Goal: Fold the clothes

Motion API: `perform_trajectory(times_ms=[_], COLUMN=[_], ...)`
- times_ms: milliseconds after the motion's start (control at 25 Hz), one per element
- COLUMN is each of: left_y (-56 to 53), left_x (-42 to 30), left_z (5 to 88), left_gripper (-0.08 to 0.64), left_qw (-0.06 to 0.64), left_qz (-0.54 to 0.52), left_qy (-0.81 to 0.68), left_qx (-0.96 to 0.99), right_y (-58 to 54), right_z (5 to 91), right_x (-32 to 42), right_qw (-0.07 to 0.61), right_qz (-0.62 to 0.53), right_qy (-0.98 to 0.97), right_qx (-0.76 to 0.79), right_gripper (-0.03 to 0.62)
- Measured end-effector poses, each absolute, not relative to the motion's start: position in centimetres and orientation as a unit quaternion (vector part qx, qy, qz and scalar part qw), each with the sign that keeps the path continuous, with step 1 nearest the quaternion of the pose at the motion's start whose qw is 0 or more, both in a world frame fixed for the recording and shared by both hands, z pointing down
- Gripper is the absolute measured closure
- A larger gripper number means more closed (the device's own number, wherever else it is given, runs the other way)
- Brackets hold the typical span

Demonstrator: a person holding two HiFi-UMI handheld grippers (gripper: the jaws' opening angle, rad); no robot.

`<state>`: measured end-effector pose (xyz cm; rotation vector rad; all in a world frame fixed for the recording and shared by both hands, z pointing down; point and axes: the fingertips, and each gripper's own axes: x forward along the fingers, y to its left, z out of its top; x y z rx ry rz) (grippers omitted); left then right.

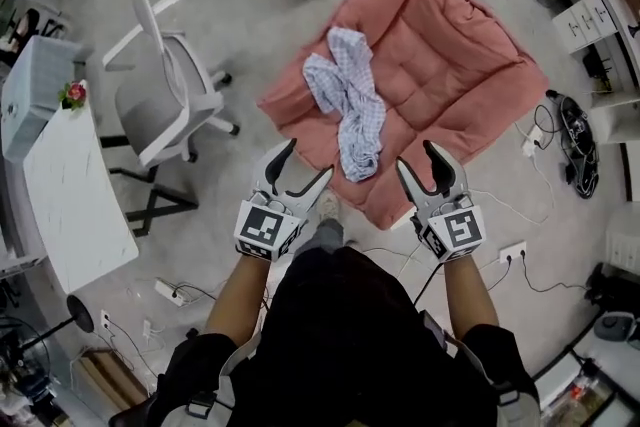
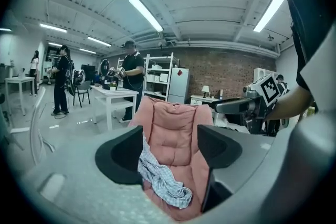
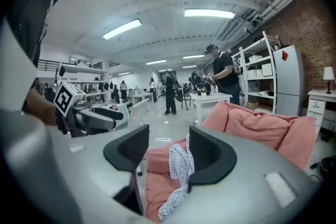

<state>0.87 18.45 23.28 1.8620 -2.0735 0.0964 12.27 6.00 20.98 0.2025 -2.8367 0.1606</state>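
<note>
Grey floor (image 1: 240,25) carries pink cushion (image 1: 450,55) with checked shirt (image 1: 350,100), white chair (image 1: 165,95) beside; left tool (image 1: 311,158), right tool (image 1: 415,155) agape.

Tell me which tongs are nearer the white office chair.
Left. In the head view the left tongs sit just right of the white office chair; the right tongs are farther right, beyond the checked garment's lower end.

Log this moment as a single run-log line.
stage: pre-grasp | left gripper: open, empty | right gripper: open, empty | checked garment: crumpled on pink cushion, untouched | fold: not started
</note>
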Motion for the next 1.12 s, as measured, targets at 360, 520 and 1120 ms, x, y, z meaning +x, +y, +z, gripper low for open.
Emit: perform_trajectory(times_ms=[360, 520, 1120], left_y=[16.8, 17.0, 18.2], left_x=[-0.1, 0.3, 5.5], left_z=[28.8, 31.9, 44.1], left_gripper=[0.244, 0.252, 0.287], left_qw=[0.2, 0.222, 0.294], left_qz=[0.061, 0.075, 0.08], left_qy=[-0.708, -0.705, -0.738], left_qx=[0.675, 0.67, 0.602], right_y=[5.5, 6.0, 8.2], right_z=[29.5, 33.9, 48.5], right_x=[8.7, 7.8, 6.3], right_qw=[0.218, 0.25, 0.342], right_qz=[0.066, 0.063, 0.04], right_qy=[-0.973, -0.966, -0.927], right_qx=[0.041, 0.01, -0.149], right_gripper=[0.391, 0.41, 0.433])
